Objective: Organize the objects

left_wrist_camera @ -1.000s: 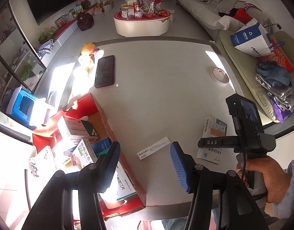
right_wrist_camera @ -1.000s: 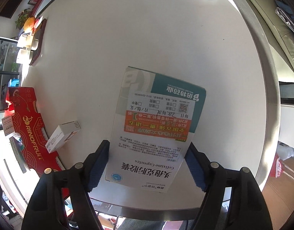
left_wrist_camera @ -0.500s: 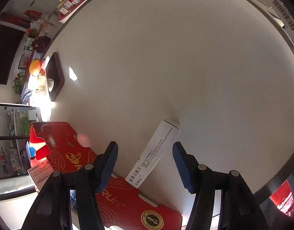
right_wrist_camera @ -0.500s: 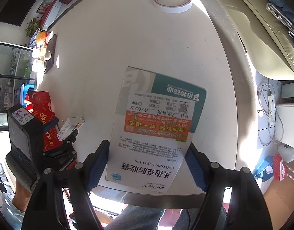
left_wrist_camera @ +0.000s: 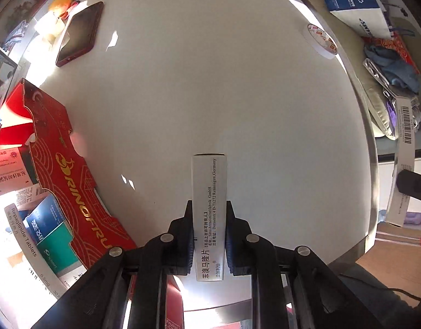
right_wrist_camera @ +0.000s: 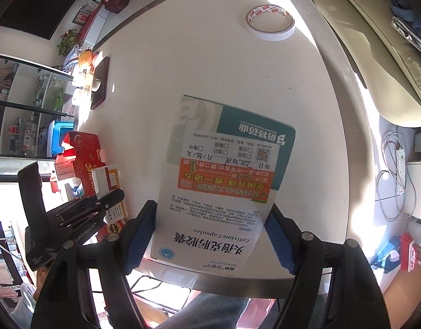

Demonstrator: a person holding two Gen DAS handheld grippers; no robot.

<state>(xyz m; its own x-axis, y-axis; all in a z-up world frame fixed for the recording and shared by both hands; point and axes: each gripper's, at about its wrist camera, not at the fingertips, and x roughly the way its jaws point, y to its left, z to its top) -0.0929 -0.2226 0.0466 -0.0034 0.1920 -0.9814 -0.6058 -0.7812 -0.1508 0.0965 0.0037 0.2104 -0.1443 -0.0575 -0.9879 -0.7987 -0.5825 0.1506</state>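
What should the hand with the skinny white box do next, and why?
Probably lift it and carry it toward the red carton. The left gripper has its jaws shut on the narrow white medicine box, and other medicine boxes already sit in that carton beside it.

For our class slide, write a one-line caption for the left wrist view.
Left gripper clamps a slim white medicine box above the white table, beside the red box.

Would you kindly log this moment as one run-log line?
left gripper: shut on narrow white box | right gripper: shut on Cefixime box | red carton: open, holds boxes
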